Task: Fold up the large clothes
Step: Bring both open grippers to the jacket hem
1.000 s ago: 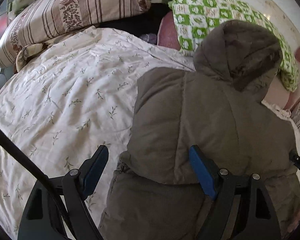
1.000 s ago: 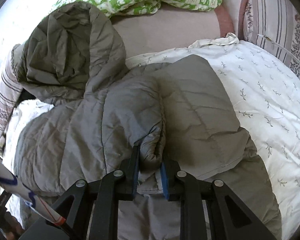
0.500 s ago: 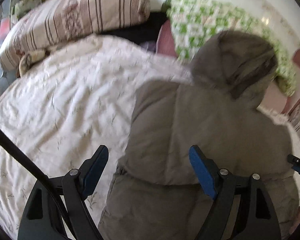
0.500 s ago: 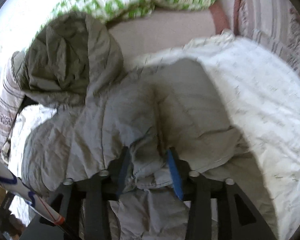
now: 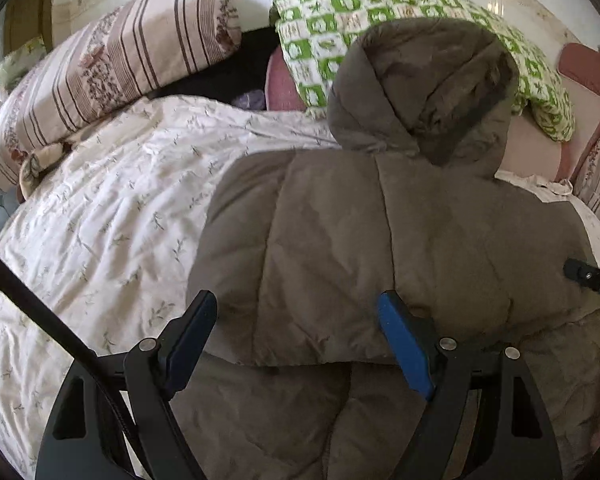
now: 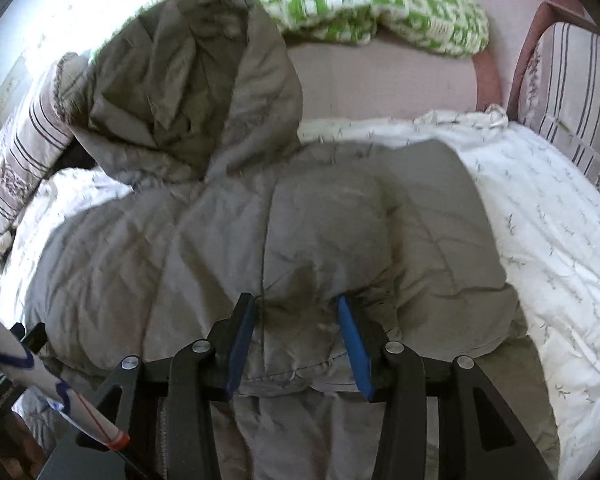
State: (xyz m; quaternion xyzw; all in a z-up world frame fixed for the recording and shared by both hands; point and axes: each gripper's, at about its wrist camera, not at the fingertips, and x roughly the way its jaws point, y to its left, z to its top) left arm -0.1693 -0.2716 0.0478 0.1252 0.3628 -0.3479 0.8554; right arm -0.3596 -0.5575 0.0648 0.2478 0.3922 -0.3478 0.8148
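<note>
— So which way does the coat (image 5: 380,240) lie?
— It lies on the flowery quilt (image 5: 100,220), its hood (image 6: 188,92) pointing away at the green blanket (image 5: 340,28).
— And the grippers?
— Both tip down over its folded edge. The left gripper (image 5: 296,320) is spread wide. The right gripper (image 6: 296,320) just opened, with loose cloth between its fingers.

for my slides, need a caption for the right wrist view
Right claw, open, straddles the folded edge of a grey hooded coat on a floral quilt.
</note>
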